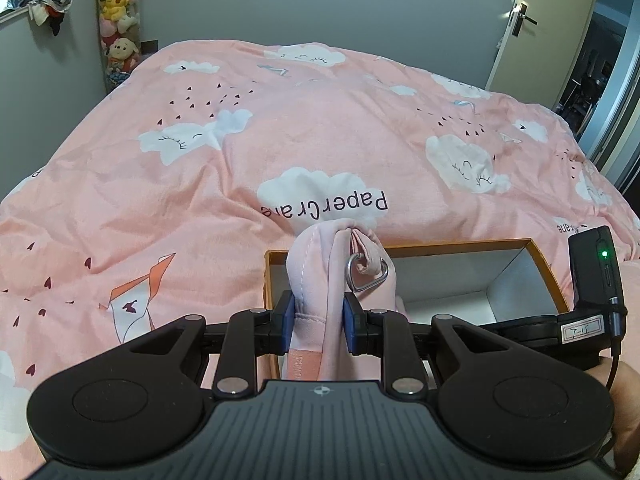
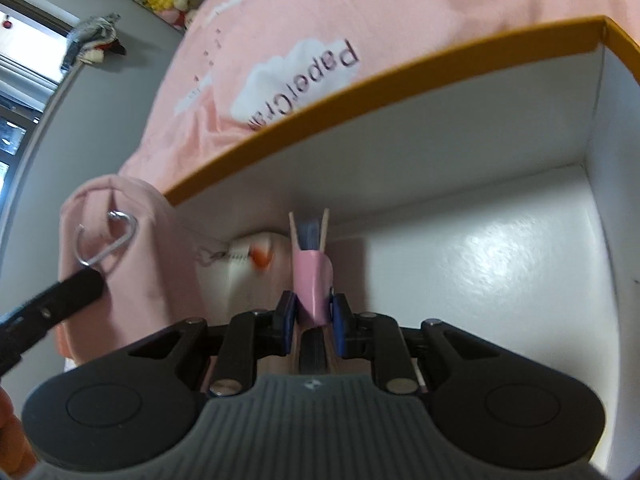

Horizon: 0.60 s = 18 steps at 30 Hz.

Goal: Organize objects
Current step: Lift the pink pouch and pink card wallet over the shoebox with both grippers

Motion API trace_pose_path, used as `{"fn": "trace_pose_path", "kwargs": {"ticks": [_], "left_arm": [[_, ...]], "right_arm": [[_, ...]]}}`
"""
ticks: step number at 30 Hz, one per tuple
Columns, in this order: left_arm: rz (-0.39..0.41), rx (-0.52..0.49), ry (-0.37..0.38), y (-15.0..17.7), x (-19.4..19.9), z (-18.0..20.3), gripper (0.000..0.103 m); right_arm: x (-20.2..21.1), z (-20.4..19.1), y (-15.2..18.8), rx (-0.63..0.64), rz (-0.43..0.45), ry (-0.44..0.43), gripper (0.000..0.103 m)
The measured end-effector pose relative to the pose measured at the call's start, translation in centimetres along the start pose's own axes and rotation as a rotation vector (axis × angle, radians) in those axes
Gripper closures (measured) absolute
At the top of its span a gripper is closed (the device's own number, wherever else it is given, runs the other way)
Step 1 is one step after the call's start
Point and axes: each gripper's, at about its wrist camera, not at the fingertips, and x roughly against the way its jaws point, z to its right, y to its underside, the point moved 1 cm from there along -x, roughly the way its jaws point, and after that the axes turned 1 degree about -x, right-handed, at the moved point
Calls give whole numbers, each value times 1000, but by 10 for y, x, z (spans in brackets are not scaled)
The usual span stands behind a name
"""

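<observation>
Looks about midway: left gripper (image 1: 319, 322) clamps the pink cloth bag (image 1: 340, 264) over the box (image 1: 460, 245) edge, right gripper (image 2: 313, 316) pinches a pink clip (image 2: 314, 280) inside, neither let go yet.

- Pink duvet (image 1: 320, 128) patterned with white clouds and small dark hearts
- Orange-rimmed box (image 2: 400, 76), white inside
- Pale pink fabric bag (image 1: 320, 280) with silver rings

A blurred white item (image 2: 256, 256) in the box (image 2: 400, 92) lies partly hidden behind the pink cloth (image 2: 132, 264).
</observation>
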Motion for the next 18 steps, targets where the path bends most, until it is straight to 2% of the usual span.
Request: {"fn": "trace_pose_path", "kwargs": {"ticks": [4,8,13,18], "left_arm": [[-8,-12,6,0,-3,1,75],[-20,-23,1,-1,-6,3,75],[-28,-25,-4,-1,-8,4,75],[-39,-36,-16,0,-11,6,75]], "right_arm": [[-1,-1,-4,37,-23,69,80],[-10,-1,-5,78,-59,136,73],[-19,4,-9,68,-84,107,72],[-27,6,-10,65,-105,107,66]]}}
